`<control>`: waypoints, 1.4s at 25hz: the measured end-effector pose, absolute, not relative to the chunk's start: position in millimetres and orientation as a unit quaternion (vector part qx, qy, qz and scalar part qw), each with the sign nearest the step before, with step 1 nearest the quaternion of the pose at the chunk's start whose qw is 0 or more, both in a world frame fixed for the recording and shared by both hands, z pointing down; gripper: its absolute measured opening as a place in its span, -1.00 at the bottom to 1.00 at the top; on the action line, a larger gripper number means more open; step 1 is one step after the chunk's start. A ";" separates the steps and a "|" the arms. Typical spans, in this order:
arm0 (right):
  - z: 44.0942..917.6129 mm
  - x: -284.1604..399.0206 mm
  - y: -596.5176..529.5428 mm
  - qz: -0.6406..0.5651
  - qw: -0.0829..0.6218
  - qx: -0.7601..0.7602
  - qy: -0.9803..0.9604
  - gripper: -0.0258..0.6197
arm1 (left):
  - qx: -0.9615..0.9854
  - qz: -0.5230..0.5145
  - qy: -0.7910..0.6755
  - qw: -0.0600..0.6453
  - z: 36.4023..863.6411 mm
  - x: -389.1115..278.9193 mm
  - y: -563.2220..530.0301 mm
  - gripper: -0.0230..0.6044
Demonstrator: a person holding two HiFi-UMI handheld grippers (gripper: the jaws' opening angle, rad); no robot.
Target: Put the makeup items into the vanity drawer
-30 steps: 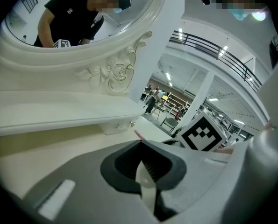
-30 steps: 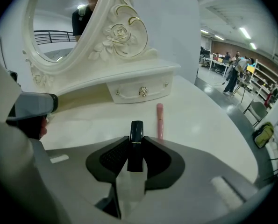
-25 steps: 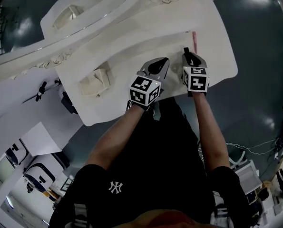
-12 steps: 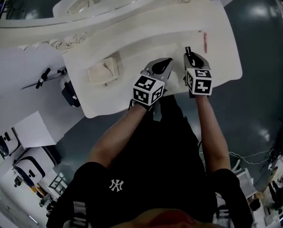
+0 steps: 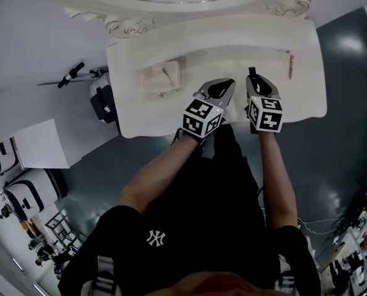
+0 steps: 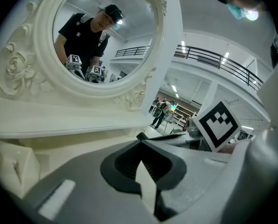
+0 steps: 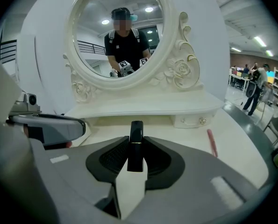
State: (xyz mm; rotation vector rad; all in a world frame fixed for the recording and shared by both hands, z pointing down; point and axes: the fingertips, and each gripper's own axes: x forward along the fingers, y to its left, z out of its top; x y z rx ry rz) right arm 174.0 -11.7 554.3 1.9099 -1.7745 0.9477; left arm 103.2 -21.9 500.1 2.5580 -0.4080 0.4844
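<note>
Right tongs [image 7: 136,139] are pinching a black tube [image 7: 136,148], which stands upright between the jaws with its top poking out. Left tongs [image 6: 139,138] are pressed together with nothing in them, parked just to the left of the right ones. The main change over the last second is that the gap between the tube and the pink stick [image 5: 289,65] on the table [image 5: 171,119] has opened up. A second ago the tube was right next to the stick, and now it's clearly apart from it and a bit closer to the open drawer [image 5: 160,90] over on the left. The head has also swung round, so the table and mirror [image 7: 124,36] look much squarer than before, and some of that shift may just be the camera. My read is that the tube is off the table and on its way, with the drawer still a fair way to the left of both tongs. There's something thin already lying in the drawer, but I can't tell what it is. The pink stick hasn't budged, so it's probably next up after this one.
</note>
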 end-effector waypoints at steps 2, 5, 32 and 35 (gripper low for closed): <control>549.6 158.8 -17.3 0.330 0.182 0.671 -0.639 -0.54 | 0.939 0.174 -0.159 0.250 497.1 91.0 -24.9 -0.93; 542.0 133.1 -26.1 0.322 0.181 0.660 -0.654 -0.54 | 0.938 0.167 -0.171 0.249 492.0 70.3 -29.3 -0.93; 541.7 -83.1 -112.2 0.256 0.256 0.494 -0.791 -0.54 | 0.898 0.129 -0.324 0.270 491.1 -108.6 -95.6 -0.93; 549.4 -97.4 -119.4 0.253 0.270 0.476 -0.798 -0.54 | 0.891 0.129 -0.337 0.275 496.0 -121.7 -102.8 -0.93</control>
